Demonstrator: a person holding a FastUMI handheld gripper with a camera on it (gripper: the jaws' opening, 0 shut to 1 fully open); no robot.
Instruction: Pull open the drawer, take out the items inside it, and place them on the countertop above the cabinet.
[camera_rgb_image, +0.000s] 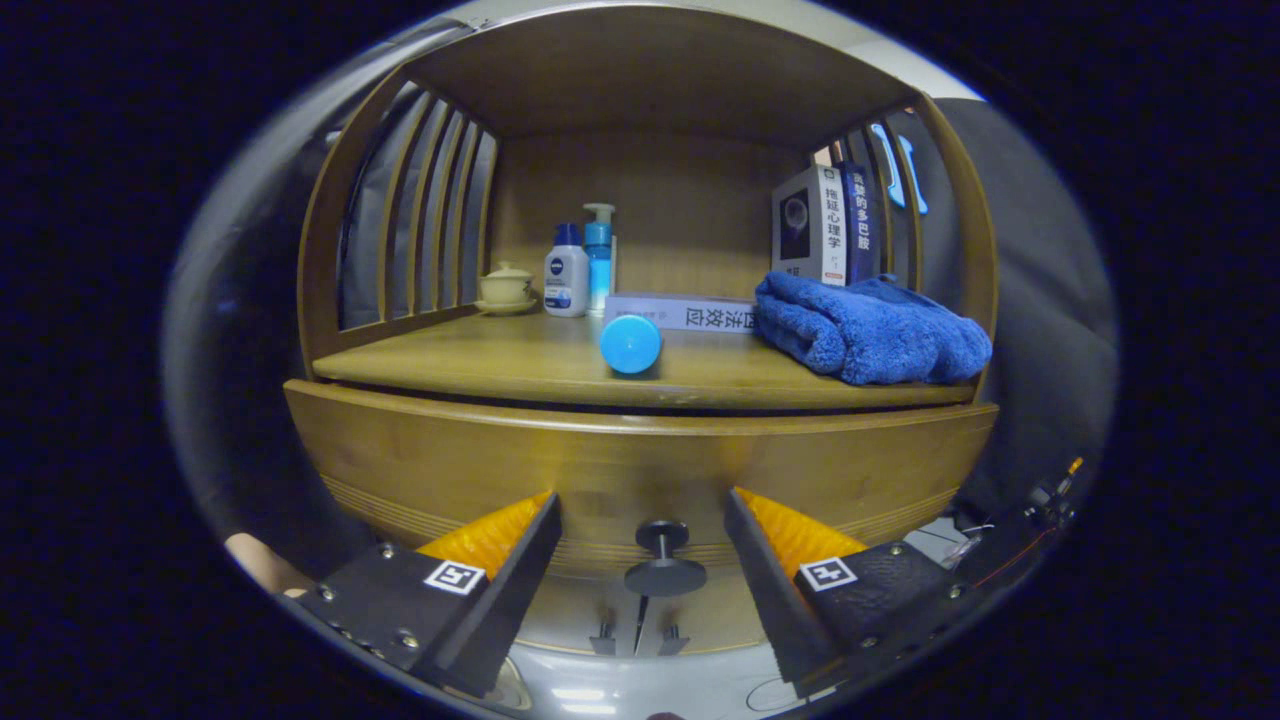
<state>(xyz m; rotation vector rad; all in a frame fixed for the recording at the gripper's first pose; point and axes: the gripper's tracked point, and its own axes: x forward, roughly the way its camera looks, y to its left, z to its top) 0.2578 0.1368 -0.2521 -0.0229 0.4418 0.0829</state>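
Gripper jaws wide, one knob between them — drawer shut, on top one towel, two bottles, three books, one cup, one blue cap.

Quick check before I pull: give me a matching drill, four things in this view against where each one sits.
Things:
1. drawer knob
2. blue towel
3. blue round cap
4. lidded cup

Places:
A. back left of the countertop, beside the slats
B. between the open fingers of the tool, untouched
C. right side of the countertop, in front of the upright books
D. front middle of the countertop, ahead of the flat book

Pairs: 1-B, 2-C, 3-D, 4-A
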